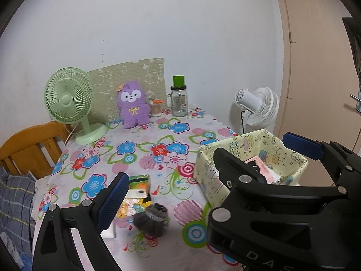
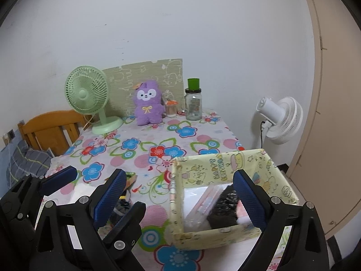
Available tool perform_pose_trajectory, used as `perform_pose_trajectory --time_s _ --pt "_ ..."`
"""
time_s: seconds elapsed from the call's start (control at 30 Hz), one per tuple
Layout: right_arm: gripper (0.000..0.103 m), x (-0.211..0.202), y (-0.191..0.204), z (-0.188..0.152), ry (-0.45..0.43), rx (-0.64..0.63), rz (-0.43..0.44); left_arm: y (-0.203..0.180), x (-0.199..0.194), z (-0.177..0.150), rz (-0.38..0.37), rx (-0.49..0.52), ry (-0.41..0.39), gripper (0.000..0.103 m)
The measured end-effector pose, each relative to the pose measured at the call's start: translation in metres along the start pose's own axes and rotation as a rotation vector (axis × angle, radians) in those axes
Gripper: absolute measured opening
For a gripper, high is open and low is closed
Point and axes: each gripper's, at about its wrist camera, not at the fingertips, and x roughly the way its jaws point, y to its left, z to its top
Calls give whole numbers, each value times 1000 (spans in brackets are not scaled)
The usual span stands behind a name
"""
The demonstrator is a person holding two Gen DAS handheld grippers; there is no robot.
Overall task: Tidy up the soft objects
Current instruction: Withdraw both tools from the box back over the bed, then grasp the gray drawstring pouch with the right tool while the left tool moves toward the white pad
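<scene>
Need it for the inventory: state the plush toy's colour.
Purple plush toy, white face, yellow bow; clearest in the left wrist view.

my right gripper (image 2: 180,194) gapes wide, nothing between its pads; my left gripper (image 2: 61,194) beside it, open too.

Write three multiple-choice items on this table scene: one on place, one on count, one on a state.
1. The purple plush toy sits:
A. inside the box
B. at the table's far edge by the wall
C. on the chair

2. Fans in view:
A. one
B. two
C. three

3. The right gripper is:
A. open, empty
B. shut on the toy
C. shut on the box

Key: B, it is beside the green desk fan; B, green one plus white fan; A, its pads stand apart over the yellow patterned box.
</scene>
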Motion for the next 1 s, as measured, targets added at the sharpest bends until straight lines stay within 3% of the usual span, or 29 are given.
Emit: perform_pose_trajectory --time_s 1.0 --pt "97 41 75 -36 92 -12 85 73 13 -50 58 -69 67 97"
